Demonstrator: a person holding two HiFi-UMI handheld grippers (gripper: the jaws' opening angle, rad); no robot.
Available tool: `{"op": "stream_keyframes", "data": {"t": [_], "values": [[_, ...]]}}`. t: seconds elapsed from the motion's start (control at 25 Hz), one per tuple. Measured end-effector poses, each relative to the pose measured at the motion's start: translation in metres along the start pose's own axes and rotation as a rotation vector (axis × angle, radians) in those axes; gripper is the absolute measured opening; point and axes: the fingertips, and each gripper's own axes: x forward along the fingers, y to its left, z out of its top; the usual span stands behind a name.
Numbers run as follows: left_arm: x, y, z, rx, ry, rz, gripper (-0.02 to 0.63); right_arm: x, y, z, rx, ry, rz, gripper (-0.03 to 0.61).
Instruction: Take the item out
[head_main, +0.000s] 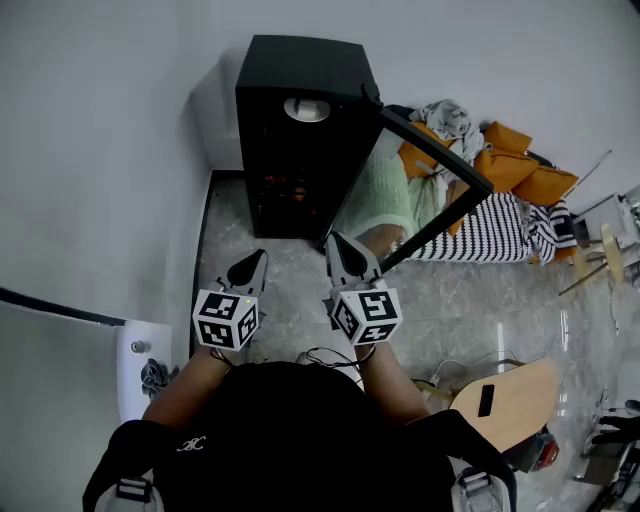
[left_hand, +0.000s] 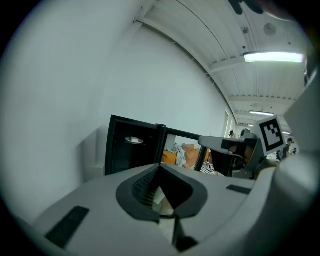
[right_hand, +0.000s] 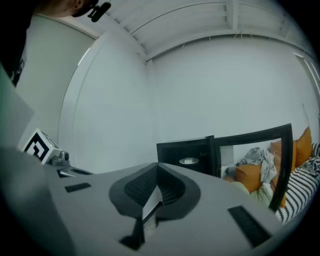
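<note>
Left gripper (head_main: 257, 258) and right gripper (head_main: 336, 242), fingers closed empty, face upright cabinet (head_main: 300, 70), door (head_main: 436, 148) open

The black cabinet (head_main: 300, 140) stands open in the corner, its dark mouth facing the two grippers across a short stretch of bare floor (head_main: 290, 275). The glass door (head_main: 410, 195) swings out to the right, and its lower frame slants just beside the right gripper (head_main: 340, 245), closing that side. The white wall (head_main: 100, 150) hems the left, near the left gripper (head_main: 257, 260). Orange cushions (head_main: 510, 150) and striped cloth (head_main: 500, 230) crowd the floor beyond the door
</note>
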Motion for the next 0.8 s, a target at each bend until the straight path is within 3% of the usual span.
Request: {"op": "stream_keyframes", "data": {"t": [0.36,0.8], "values": [[-0.005,0.02,0.001,-0.007,0.003,-0.016,0.008,0.012,0.014,-0.002,0.023,0.004,-0.017,0.008],[-0.003,0.045,0.003,-0.014,-0.002,-0.056,0.008,0.031,0.034,-0.003,-0.026,0.027,-0.036,0.008]]}}
